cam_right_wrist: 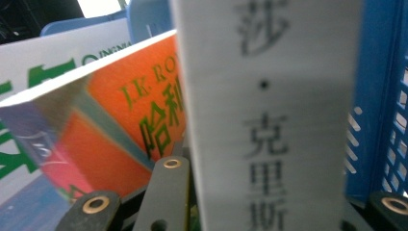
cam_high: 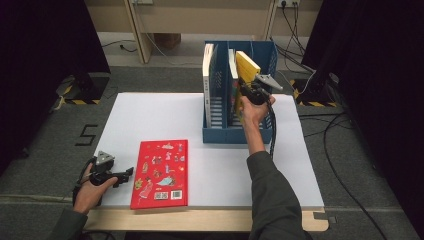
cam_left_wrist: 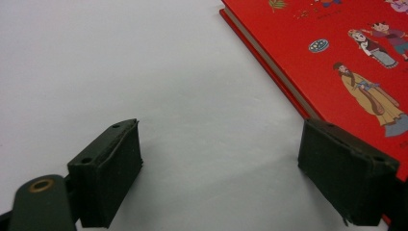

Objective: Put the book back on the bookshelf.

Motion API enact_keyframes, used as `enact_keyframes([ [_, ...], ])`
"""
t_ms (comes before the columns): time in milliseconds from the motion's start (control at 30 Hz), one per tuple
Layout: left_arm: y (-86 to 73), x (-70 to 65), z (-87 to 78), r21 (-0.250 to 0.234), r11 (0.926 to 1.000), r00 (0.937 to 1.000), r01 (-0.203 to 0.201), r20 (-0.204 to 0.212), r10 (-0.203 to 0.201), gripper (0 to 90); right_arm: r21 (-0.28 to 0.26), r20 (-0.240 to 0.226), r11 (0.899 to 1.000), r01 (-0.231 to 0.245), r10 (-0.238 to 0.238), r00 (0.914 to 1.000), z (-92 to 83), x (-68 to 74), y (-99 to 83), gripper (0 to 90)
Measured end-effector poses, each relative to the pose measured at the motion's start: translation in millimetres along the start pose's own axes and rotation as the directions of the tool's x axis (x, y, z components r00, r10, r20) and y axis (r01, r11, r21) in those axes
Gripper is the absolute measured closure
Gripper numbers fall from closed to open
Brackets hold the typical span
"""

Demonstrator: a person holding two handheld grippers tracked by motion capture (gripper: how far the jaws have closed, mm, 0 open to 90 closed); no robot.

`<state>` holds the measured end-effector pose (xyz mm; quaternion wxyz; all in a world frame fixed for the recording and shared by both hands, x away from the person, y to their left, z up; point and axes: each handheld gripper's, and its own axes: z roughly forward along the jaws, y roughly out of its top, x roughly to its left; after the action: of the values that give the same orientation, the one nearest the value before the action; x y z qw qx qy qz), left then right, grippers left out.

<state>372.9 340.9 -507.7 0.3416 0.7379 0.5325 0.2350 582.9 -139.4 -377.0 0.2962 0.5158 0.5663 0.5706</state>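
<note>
A white board (cam_high: 150,117) covers a pale wooden table (cam_high: 210,220) standing on grey carpet (cam_high: 45,150). Black curtains (cam_high: 45,40) hang at both sides, cables (cam_high: 345,150) trail across the floor at right, and a beige wall (cam_high: 200,17) runs behind.

The right gripper (cam_high: 248,89) has its jaw tips hidden behind the white book spine (cam_right_wrist: 274,115) it closes on, and the spine is cut off above and below, its print blurred. Left of that spine, the orange book (cam_right_wrist: 120,130) is blurred and partly covered. Beside the left gripper (cam_left_wrist: 221,168), the red book (cam_left_wrist: 337,57) is cut off at the top and right edges.
</note>
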Motion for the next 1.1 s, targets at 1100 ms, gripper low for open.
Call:
enact_keyframes([
  [1100, 0.0, 0.0, 0.0, 0.001, 1.0000, 1.0000, -0.001, 0.000, 0.001, 13.9, 0.117, -0.017, 0.990, 0.074, -0.073, 0.9972, -11.8, -2.0, -19.5, 70.6],
])
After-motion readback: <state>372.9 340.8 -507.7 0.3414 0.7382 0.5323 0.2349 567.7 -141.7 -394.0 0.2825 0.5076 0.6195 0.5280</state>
